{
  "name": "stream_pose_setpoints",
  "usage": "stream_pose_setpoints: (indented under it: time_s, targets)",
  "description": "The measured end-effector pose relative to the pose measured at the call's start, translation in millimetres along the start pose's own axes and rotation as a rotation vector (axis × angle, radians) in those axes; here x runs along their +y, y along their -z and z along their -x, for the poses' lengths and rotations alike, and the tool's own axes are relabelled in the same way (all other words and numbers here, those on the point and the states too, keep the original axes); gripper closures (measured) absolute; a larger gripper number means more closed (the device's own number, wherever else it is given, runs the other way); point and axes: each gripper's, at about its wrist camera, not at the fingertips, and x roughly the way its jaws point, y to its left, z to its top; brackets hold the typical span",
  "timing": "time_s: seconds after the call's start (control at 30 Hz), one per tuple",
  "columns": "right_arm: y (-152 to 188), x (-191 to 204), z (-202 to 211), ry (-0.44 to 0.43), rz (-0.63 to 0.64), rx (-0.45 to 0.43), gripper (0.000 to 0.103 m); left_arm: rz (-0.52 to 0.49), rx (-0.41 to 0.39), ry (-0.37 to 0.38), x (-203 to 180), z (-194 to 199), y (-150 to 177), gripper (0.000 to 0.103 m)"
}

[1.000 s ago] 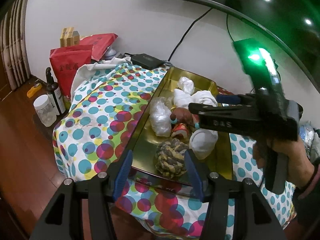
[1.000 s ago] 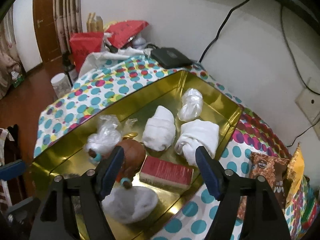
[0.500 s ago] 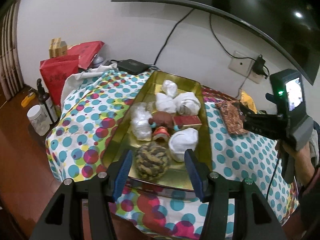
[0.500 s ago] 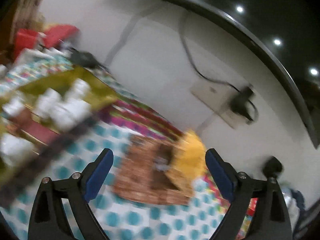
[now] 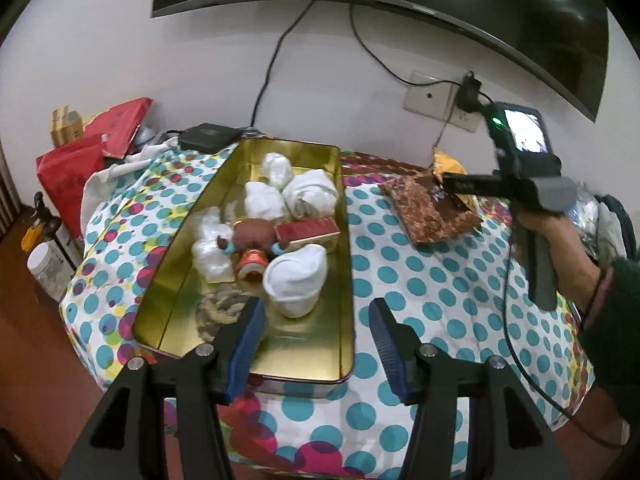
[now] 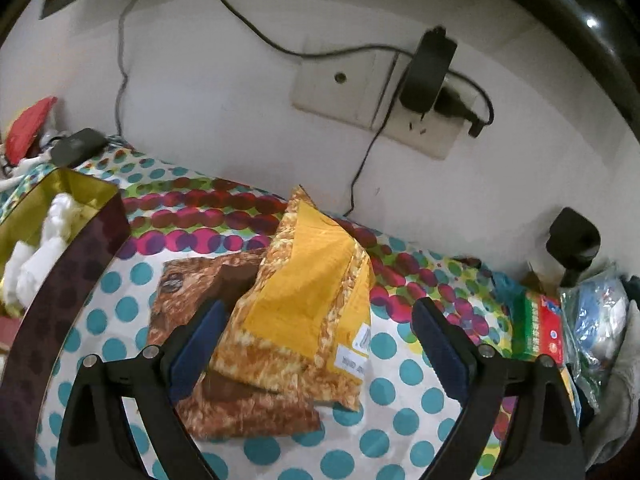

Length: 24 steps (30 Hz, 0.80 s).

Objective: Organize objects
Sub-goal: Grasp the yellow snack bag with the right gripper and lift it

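Table (image 5: 420, 288): dotted cloth, set against the wall; carries everything below.
Tin (image 5: 256, 354): long gold tray on the left half of the table, already holding white bundles, a brown toy and a red box (image 5: 310, 230).
Brown packet (image 6: 192, 292): flat on the cloth to the right of the tin, apart from it, partly under the yellow one.
Yellow packet (image 6: 308, 292): lying across the brown packet, puffed and crinkly; likely the next thing to go into the tin.
Right gripper (image 6: 316, 346): spread wide, empty, poised just above the yellow packet with one finger to either side.
Left gripper (image 5: 316, 340): likewise spread and empty, hovering over the near right corner of the tin, touching nothing.
Step in hand: apparently reaching for the yellow packet.
Doing it well: lower until both pads flank the packet's middle, close gently since the bag will crumple and slip, lift straight up so the brown packet underneath does not drag along.
Risk: pinching both packets together, or catching only a loose edge.
Only in left view: whole tin and its contents, free space at its near end, right gripper seen from the side.
Only in right view: how the packets overlap, green-red box (image 6: 538, 330) and plastic bags at the far right edge.
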Motion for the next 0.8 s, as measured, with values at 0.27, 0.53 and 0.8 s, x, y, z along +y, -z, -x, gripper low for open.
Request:
stream_pose_setpoints:
  time_s: [0.27,0.53,0.8]
  targets:
    - [-4,2,-24,0.065,0.028,0.069,0.01,-0.055,0.025,0.055,-25,-12,1,0.048]
    - [-4,-22,-52,-0.064,-0.04,0.146,0.029,-0.082,0.06,0.079,-43,-24,5,0.048]
    - [6,-15,-47,-0.061,0.07,0.059,0.058,-0.095,0.092,0.082,-58,-39,1,0.048]
